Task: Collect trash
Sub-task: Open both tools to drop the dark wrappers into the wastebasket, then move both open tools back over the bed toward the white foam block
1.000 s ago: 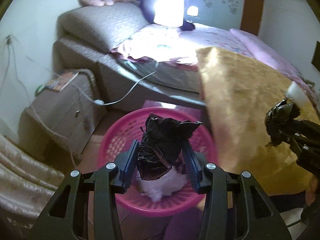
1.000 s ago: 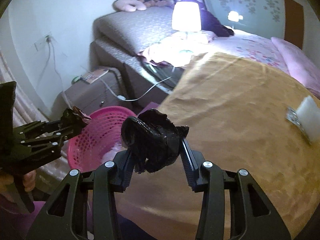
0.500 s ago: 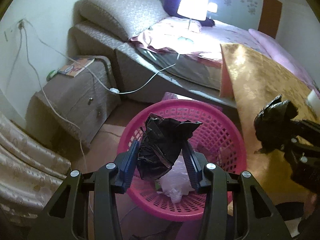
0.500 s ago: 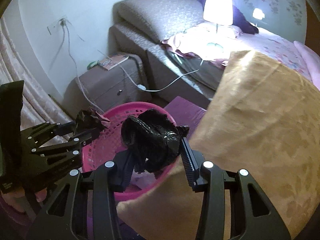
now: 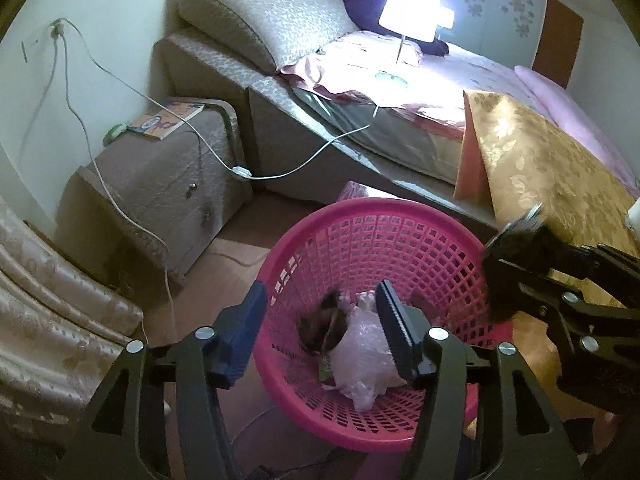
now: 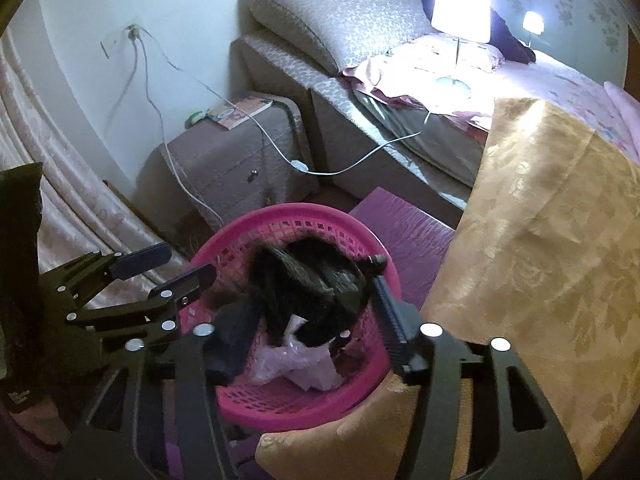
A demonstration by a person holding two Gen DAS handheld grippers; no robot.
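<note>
While both tongs hang over the round pink plastic basket (image 5: 404,248) with its holey sides, the trash is dropping in. The left tongs (image 5: 320,328) have just been opening and now stand wide with nothing between them; a blurry dark crumpled bag (image 5: 320,322) shows low in the basket, right beside a pale see-through plastic bag (image 5: 368,356) that lies at the bottom. The right tongs (image 6: 310,322) have just been opening too, and the shiny black crumpled plastic bag (image 6: 308,288) sits blurred in the gap between them, over the basket. I cannot tell if it still touches a pad or is already falling. In the left view, this black bag shows near the basket's right rim, so that is the risky one. If it sticks to a pad, or if the hand pulls away too soon, I think it could slide over the rim onto the floor or onto the gold flowery bed cover (image 6: 552,240) just beside the basket. A light bag can also catch air and float to the side. The basket looks light, so a bump from the tongs could tip it and spill what is inside. A white cable (image 5: 280,172) hangs well apart, by the brown bedside cabinet (image 5: 160,184), so it should not get in the way.
</note>
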